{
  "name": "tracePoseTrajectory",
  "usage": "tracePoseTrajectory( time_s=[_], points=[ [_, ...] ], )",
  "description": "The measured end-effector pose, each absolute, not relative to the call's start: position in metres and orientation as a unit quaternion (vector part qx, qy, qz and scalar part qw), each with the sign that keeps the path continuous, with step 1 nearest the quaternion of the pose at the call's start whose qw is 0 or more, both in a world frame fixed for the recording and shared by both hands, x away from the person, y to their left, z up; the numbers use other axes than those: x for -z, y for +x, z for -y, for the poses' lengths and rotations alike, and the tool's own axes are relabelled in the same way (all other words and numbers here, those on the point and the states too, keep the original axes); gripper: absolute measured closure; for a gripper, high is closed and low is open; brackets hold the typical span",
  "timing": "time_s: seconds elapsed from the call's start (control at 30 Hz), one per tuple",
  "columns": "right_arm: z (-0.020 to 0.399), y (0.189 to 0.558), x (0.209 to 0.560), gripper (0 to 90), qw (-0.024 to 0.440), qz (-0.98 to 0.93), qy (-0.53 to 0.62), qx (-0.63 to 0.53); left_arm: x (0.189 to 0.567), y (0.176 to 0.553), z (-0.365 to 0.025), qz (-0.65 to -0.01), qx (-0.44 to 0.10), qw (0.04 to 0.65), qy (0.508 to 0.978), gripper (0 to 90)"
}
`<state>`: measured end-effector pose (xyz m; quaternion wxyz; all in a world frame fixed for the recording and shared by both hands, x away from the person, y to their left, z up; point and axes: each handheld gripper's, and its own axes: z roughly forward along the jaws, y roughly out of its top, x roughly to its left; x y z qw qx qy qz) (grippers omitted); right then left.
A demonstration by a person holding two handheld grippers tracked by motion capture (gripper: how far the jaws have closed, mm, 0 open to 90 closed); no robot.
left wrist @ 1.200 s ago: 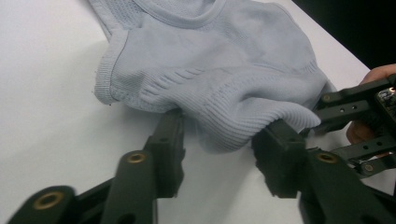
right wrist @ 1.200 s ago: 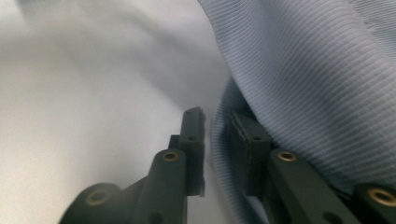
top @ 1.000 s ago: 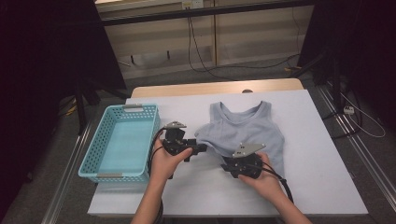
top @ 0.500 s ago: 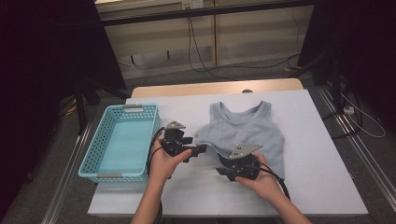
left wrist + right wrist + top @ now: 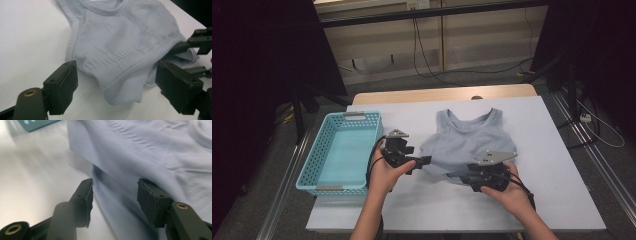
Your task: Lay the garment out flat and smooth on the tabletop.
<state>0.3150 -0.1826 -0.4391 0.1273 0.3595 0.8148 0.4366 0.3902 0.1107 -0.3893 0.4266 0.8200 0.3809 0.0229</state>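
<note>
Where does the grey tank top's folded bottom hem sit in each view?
High view: hem centre, between left gripper and right gripper.
Left gripper view: hem low centre, between the open jaws.
Right gripper view: hem between the open jaws, blurred.
Shared landmark: white table.

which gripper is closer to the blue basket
The left gripper. It sits just right of the basket, at the tank top's left edge, while the right gripper is at the top's lower hem, farther from the basket.
</note>
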Motion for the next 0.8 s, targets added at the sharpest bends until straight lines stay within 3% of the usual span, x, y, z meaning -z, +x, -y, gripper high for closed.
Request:
tracePoseTrajectory(
  time_s=[0.37,0.8],
  points=[
    [0.215,0.31,0.435,59.4,0.148,-0.795,0.402,-0.43,0.401,0.396,-0.104,-0.386,-0.02,0.407,0.828,24.0],
    [0.252,0.303,0.427,54.1,0.177,-0.765,0.452,-0.424,0.421,0.407,-0.098,-0.405,0.009,0.398,0.823,47.3]
  ],
)
